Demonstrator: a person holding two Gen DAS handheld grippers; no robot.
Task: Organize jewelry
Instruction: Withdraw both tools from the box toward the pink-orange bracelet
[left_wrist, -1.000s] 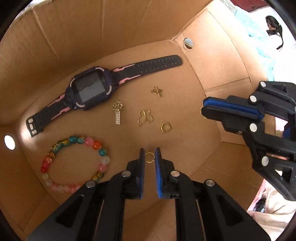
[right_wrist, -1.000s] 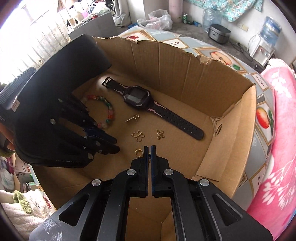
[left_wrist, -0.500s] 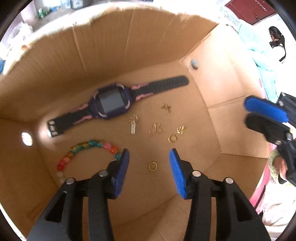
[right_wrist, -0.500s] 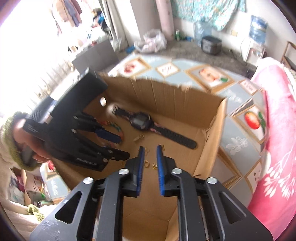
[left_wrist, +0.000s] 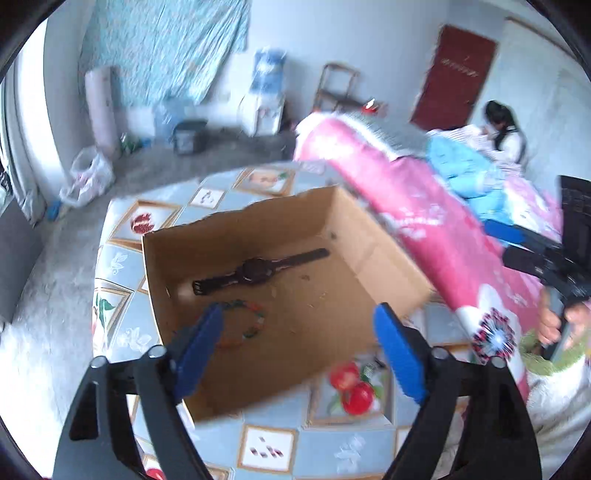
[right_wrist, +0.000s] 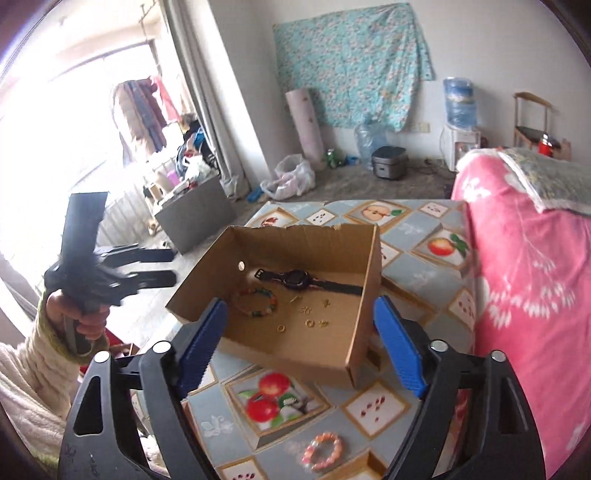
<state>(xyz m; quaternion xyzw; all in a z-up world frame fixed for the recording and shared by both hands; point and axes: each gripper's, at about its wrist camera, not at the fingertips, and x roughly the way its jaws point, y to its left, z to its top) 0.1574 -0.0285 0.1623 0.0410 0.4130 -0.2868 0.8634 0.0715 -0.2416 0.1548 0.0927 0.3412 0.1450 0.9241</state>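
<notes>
Lived-in home, one room serving as bedroom and living space. Bed or sofa under a pink floral blanket (right_wrist: 524, 280). Turquoise floral cloth (right_wrist: 351, 62) pinned across a white wall. White water dispenser topped with a blue bottle (right_wrist: 460, 122) beside a wooden chair (right_wrist: 532, 118). Grey rice cooker (right_wrist: 389, 162) and white plastic bags (right_wrist: 288, 181) on bare concrete floor. Clothes on a rack (right_wrist: 144, 107) by the bright window. Dark red door (left_wrist: 456, 77). Fruit-patterned grey-blue tablecloth (right_wrist: 417, 236).

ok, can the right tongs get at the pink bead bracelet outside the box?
Probably yes. The pink bead bracelet lies alone on the tablecloth, nearer than the cardboard box, below the right tongs, which are opening and empty.
</notes>
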